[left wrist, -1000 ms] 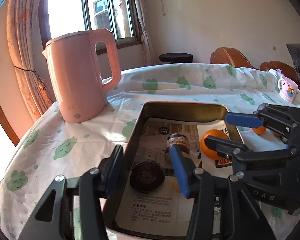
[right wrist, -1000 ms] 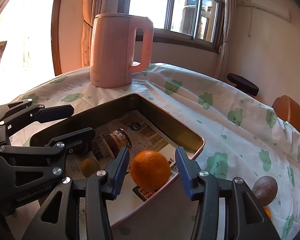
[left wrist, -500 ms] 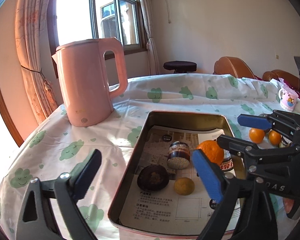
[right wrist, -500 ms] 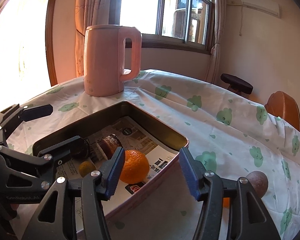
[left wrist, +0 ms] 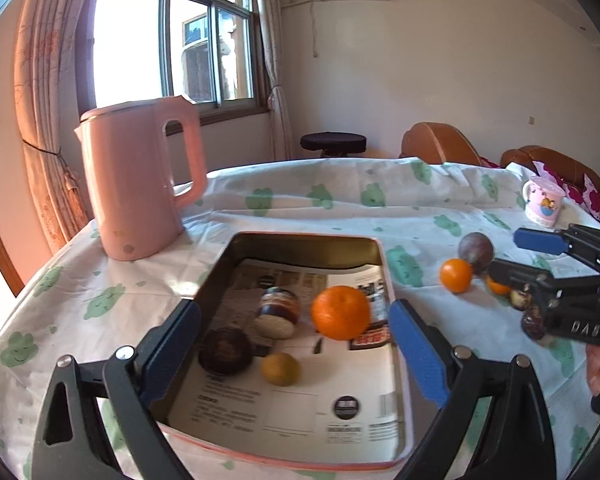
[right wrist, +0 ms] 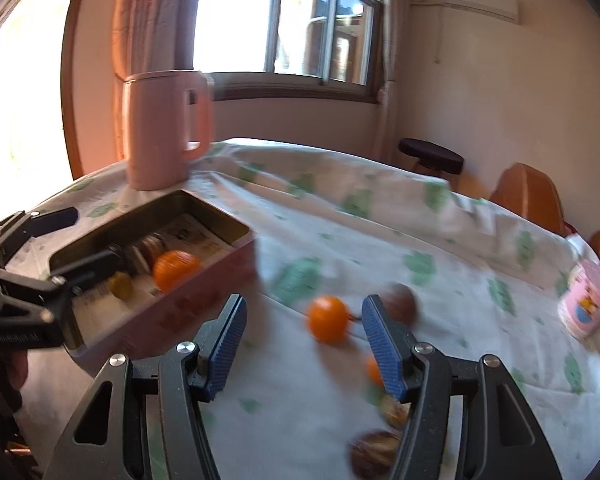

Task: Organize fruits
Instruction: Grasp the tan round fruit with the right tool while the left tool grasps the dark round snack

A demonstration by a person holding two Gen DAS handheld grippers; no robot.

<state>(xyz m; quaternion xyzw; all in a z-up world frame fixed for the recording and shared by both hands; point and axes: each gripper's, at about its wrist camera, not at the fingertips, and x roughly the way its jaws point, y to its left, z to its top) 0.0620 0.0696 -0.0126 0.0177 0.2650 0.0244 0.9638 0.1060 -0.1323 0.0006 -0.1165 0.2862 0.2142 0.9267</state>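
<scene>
Fruit is the matter here: a small orange (right wrist: 327, 319) lies loose on the bench (right wrist: 440, 240), just ahead of the right gripper (right wrist: 302, 344), whose blue pads stand wide apart and hold nothing. It looks light, round and firm-skinned, likely to roll if nudged from one side, so the sound hold is across its widest part with both pads meeting it squarely and only gentle pressure, since the flesh would bruise. Beside it sit a dark round fruit (right wrist: 399, 303) and a smaller orange piece (right wrist: 374, 370); the blur hides finer detail. To the left, the tray (left wrist: 300, 240), lined with printed paper, already carries a large orange (left wrist: 340, 312), a yellowish fruit (left wrist: 281, 368), a dark fruit (left wrist: 225, 350) and a jar (left wrist: 278, 312). The left gripper (left wrist: 294, 354) hangs open over that tray, empty. A pink kettle (left wrist: 136, 184) stands behind.
</scene>
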